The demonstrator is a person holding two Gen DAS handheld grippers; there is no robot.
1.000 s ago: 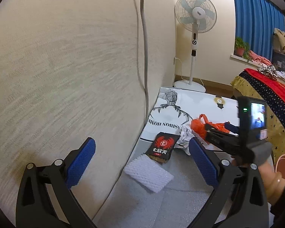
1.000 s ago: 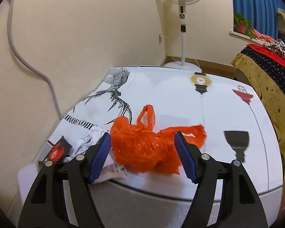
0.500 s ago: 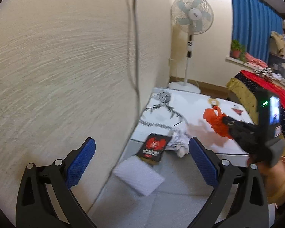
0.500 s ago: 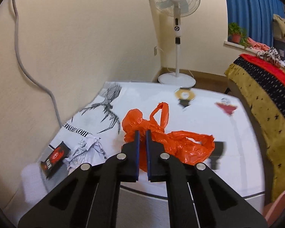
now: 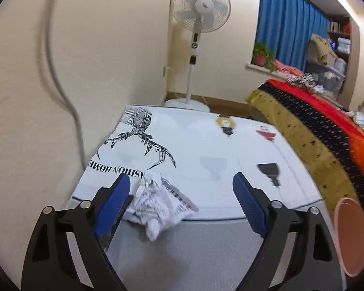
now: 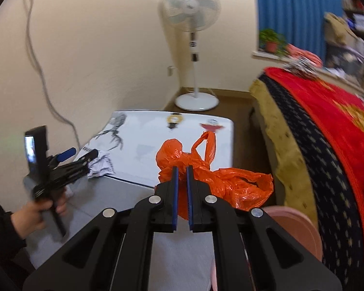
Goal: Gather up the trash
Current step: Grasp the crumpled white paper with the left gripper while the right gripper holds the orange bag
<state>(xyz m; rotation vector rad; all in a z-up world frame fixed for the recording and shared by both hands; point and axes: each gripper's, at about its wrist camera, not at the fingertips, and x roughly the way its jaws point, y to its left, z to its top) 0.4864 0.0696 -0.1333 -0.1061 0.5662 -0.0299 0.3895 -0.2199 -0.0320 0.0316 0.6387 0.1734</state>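
Crumpled paper (image 5: 157,206) is lying on the near edge of the printed white sheet (image 5: 206,145), where it meets the grey surface (image 5: 194,254) — just ahead of the left gripper (image 5: 179,201) and off-centre, nearly against the left finger's blue pad (image 5: 111,203), with a wide gap to the right pad. The wad's long axis is running roughly across the gripper's line, a tail drooping toward the camera. The left jaws are spread wide and are gripping nothing; judging from this, the left is the nearer tool for the paper, and a small shift leftward would be needed to centre it before closing. The right gripper (image 6: 182,181) is clenched, pads almost together, pinching the orange bag (image 6: 206,177), which is hanging lifted off the sheet, its handles sticking up, the loose end trailing right. A pink bin (image 6: 296,225) is sitting low at right, just beside the bed (image 6: 327,145) — likely where the bag is headed. From the right view, the left gripper (image 6: 82,156) is reaching at the paper (image 6: 99,167).
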